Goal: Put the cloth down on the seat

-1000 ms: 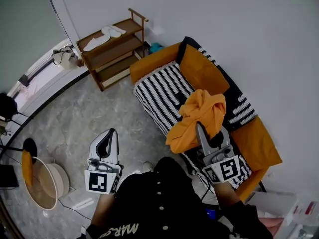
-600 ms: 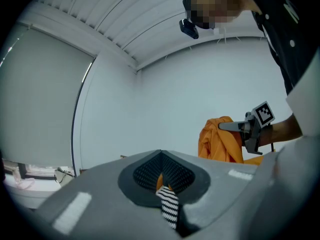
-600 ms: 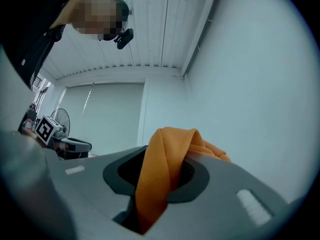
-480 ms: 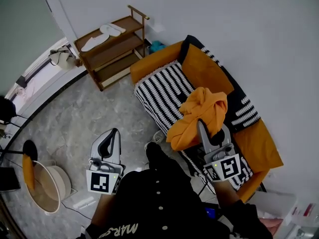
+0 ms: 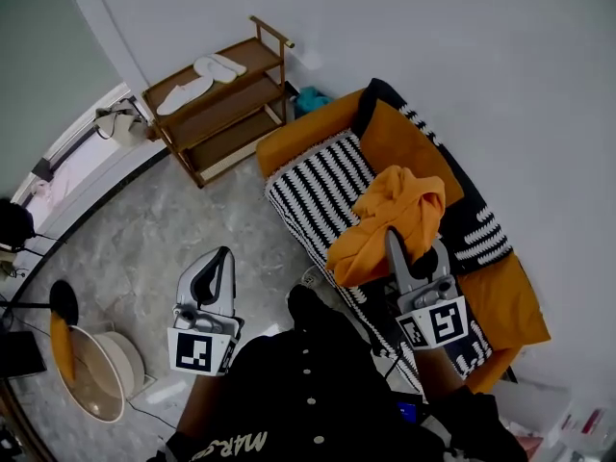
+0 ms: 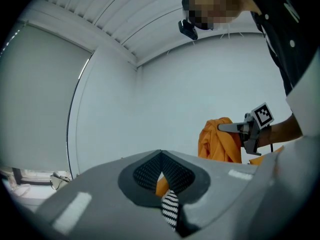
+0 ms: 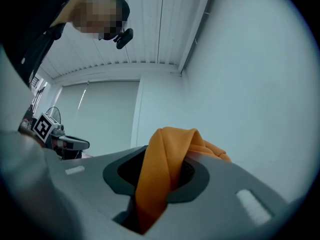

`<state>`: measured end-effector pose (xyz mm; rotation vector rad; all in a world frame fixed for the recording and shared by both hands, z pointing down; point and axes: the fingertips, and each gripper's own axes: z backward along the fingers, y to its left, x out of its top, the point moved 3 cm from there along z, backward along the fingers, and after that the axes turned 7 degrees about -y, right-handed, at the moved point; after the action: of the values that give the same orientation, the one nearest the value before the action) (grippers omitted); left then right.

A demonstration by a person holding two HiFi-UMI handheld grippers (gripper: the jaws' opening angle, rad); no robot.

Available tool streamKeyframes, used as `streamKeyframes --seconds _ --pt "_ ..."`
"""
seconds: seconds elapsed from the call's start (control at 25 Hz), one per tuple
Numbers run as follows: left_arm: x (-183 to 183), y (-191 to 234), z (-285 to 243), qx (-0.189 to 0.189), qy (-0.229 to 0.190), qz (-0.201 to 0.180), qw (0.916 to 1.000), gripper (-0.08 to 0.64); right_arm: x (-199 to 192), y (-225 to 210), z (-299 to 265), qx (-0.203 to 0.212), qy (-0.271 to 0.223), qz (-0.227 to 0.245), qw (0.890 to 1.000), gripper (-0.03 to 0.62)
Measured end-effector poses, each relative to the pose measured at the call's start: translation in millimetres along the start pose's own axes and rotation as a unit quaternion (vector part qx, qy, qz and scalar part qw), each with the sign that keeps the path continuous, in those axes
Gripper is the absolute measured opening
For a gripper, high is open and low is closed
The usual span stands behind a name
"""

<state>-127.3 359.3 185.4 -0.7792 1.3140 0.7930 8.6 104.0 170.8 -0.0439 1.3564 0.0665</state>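
An orange cloth [image 5: 383, 225] hangs bunched from my right gripper [image 5: 393, 235], whose jaws are shut on a fold of it [image 7: 161, 170]. It dangles over the front part of the sofa seat [image 5: 316, 175], which has a black-and-white striped cover. My left gripper [image 5: 220, 256] is held out level over the grey floor, left of the sofa, shut with nothing in it. In the left gripper view the cloth [image 6: 216, 142] and the right gripper [image 6: 223, 128] show off to the right.
Orange back cushions [image 5: 406, 141] and an orange armrest [image 5: 306, 123] border the seat. A wooden shelf [image 5: 218, 100] with white slippers stands left of the sofa by the wall. A round basin [image 5: 96, 375] sits on the floor at lower left.
Both grippers have travelled level toward the sofa together, the cloth carried along in the right one. A foot has stepped forward between them.
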Motion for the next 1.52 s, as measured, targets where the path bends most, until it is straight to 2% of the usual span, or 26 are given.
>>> streamKeyframes --seconds 0.16,0.36,0.64,0.88,1.08,1.52 --pt "-3 15 -32 -0.001 0.003 -0.002 1.0000 0.100 -5 -17 -31 0.003 0.001 0.000 1.000 0.130" --pt "-8 19 -79 -0.020 0.007 0.001 0.9998 0.100 -13 -44 -63 -0.002 0.010 -0.001 1.000 0.130" --pt "-14 24 -149 -0.051 0.013 0.002 0.9986 0.100 -20 -88 -87 -0.035 0.011 0.004 0.999 0.129" --pt "-21 14 -208 -0.101 0.009 0.002 0.9948 0.100 -26 -127 -89 -0.084 0.008 0.012 0.996 0.130" --pt "-25 -10 -252 -0.141 0.004 0.006 0.9900 0.100 -27 -162 -78 -0.127 0.003 0.012 0.992 0.129" --pt "-25 -42 -295 -0.192 0.004 0.016 0.9813 0.100 -19 -193 -48 -0.179 0.005 0.029 0.983 0.130"
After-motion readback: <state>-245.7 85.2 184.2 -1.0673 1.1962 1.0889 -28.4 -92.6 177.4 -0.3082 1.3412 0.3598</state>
